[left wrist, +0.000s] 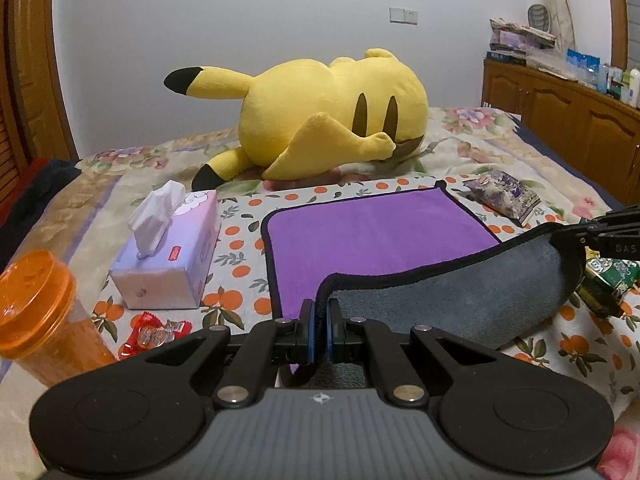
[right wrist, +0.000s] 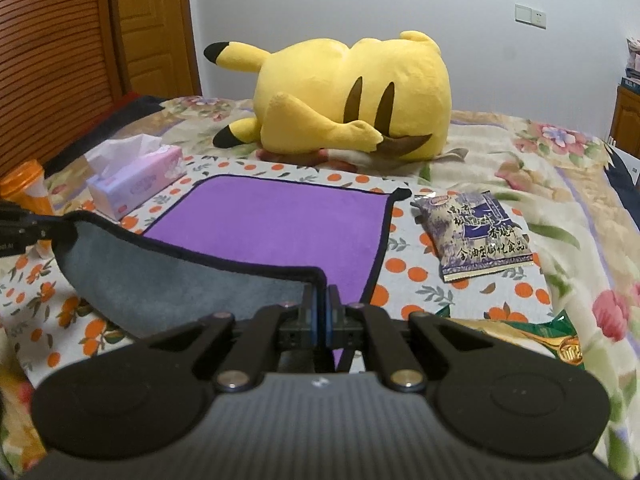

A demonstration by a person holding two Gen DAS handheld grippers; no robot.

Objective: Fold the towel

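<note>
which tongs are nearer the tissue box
Left. The left tongs grip the purple towel's corner beside the pale paper tissue box; the right tongs hold the opposite corner.

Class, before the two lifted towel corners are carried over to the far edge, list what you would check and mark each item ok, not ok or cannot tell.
1. Left gripper shut on a near corner of the towel: ok.
2. Right gripper shut on the other near corner: ok.
3. Lifted edge between the grippers hangs even, grey side showing: ok.
4. Far half lies flat, purple side up: ok.
5. Tissue box and snack bag lie clear of the towel: ok.
6. Far corners square: cannot tell; one looks curled.
</note>
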